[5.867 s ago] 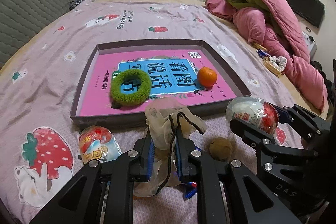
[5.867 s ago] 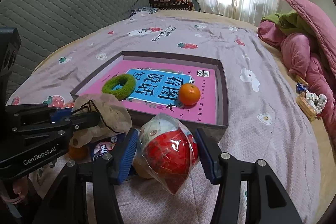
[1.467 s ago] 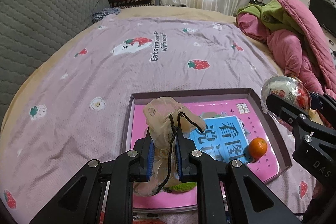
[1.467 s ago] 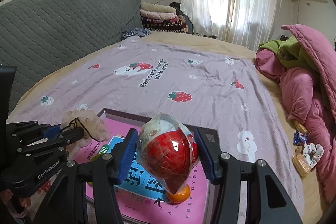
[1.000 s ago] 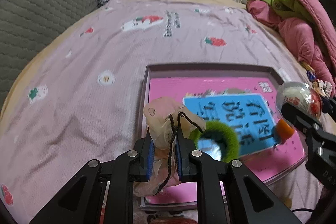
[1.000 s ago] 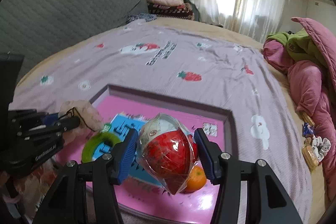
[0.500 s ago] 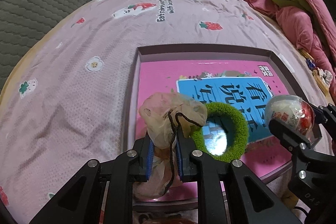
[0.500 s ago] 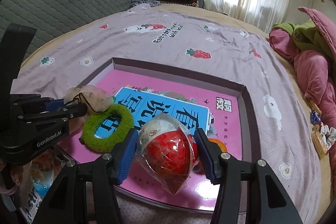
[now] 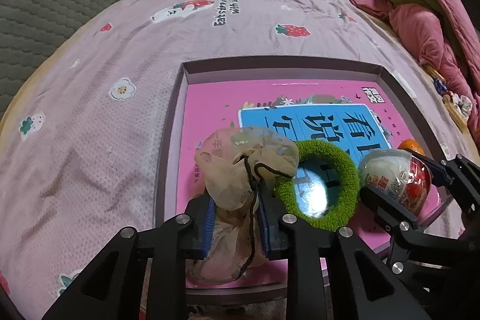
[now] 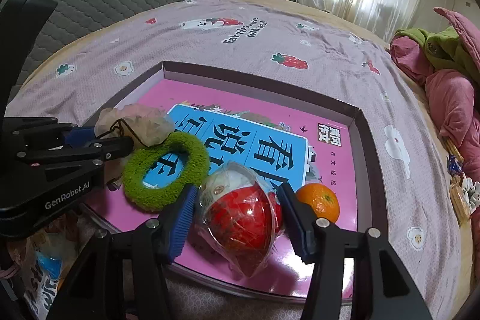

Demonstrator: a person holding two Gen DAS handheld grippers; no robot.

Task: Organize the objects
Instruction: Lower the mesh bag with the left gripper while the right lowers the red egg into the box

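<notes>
We hold the wrapped red ball (image 10: 244, 213) clamped in the right hand-held gripper (image 10: 237, 218), just above the tray (image 10: 370, 140) floor straight beneath. The orange (image 10: 319, 201) sits just right; the left hand-held gripper (image 9: 235, 215), pinching the mesh pouch (image 9: 240, 170), hangs left, beyond the green ring (image 10: 166, 170).

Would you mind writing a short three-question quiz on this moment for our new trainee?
1. True or false: the left gripper is shut on the beige mesh pouch.
2. What does the right gripper hold? A) the orange B) the green fuzzy ring C) the wrapped red and white ball
3. Fill in: the orange and green fuzzy ring lie in the shallow box on a pink ____.

Key: 1 true; 2 C, the wrapped red and white ball; 3 book.
</notes>
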